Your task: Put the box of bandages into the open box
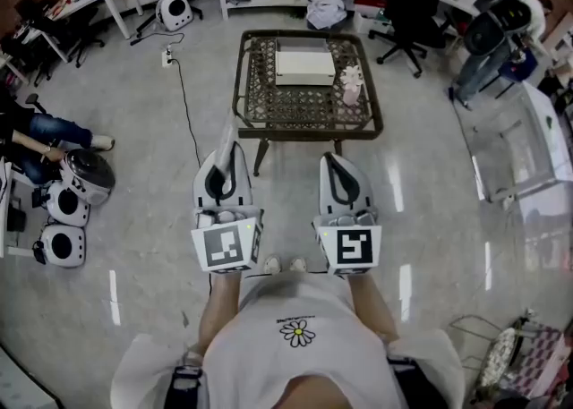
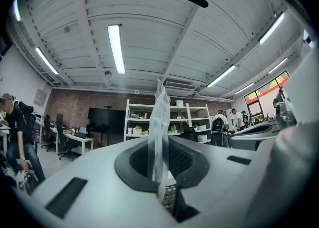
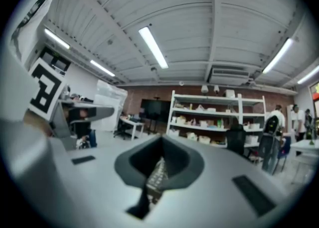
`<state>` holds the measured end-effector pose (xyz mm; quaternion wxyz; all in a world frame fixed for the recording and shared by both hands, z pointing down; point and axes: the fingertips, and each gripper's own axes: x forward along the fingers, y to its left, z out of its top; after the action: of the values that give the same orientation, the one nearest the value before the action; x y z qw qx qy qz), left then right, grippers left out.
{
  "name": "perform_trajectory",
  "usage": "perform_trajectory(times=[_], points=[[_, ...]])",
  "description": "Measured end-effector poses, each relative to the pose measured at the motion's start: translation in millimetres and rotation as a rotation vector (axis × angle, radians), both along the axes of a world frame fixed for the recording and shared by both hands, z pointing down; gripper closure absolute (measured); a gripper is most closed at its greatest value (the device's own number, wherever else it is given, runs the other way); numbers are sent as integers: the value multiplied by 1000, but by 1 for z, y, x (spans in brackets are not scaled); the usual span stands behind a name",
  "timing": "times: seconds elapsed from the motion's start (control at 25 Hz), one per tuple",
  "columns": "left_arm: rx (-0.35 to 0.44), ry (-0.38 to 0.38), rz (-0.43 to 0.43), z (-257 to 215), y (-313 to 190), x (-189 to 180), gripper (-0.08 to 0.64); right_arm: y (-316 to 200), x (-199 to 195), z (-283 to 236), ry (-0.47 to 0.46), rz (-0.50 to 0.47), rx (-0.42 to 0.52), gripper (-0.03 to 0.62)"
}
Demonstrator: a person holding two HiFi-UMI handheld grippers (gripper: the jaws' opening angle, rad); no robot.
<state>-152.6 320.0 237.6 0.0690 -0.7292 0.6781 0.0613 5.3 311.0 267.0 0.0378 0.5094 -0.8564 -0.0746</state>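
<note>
**Head view.** We stand well back from the table [image 1: 367,125]. The white open box [image 1: 304,65] lies on its far half. A small pink-and-white item stands upright just to the right of it, near the table's right edge. We take this to be the box of bandages [image 1: 352,85], though it is too small here to confirm. The left gripper [image 1: 229,153] and right gripper [image 1: 333,160] are held side by side, pointing towards the table and well short of it. A clear plastic strip [image 1: 227,140] projects from the left gripper's tip.

**Left gripper view.** The jaws of the left gripper [image 2: 160,179] are pressed together on the clear plastic strip [image 2: 159,122]. It stands up thin and limp between the pads. The box of bandages is not visible here.

**Right gripper view.** The jaws of the right gripper [image 3: 155,179] are closed against each other with nothing between them. Only a sliver of the table's weave shows through the slit.

**Handling assessment.** We judge the box of bandages to be light, thin-walled card, stiff enough to lift but easily crushed. If it has a glossy or wrapped surface, it may slip. We recommend taking hold across its two broad faces, near mid-height, with moderate pressure. The free right gripper is the nearer one, and its jaws must open first. Because the box stands tall and narrow, a sideways nudge could topple it.
</note>
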Motion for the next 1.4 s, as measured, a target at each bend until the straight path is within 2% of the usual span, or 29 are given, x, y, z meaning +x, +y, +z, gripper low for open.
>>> perform_trajectory(times=[0.24,0.68,0.8,0.92,1.08,1.24,1.4], points=[[-8,-18,15,-3,-3,12,522,7,-7,-2,4,-97,33,561],[-49,-86,29,11,-14,54,522,-7,33,21,-8,-34,-31,561],[-40,-73,17,12,-20,59,522,-12,42,19,-20,-44,-22,561],[-22,-53,8,15,-25,65,522,-17,46,18,6,-82,4,561],[39,-41,2,-1,-30,66,522,-18,36,5,-8,-170,27,561],[56,-65,-8,-10,-34,69,522,-32,41,0,-45,-119,17,561],[48,-67,-7,-7,-45,71,522,-45,49,8,-23,-92,4,561]])
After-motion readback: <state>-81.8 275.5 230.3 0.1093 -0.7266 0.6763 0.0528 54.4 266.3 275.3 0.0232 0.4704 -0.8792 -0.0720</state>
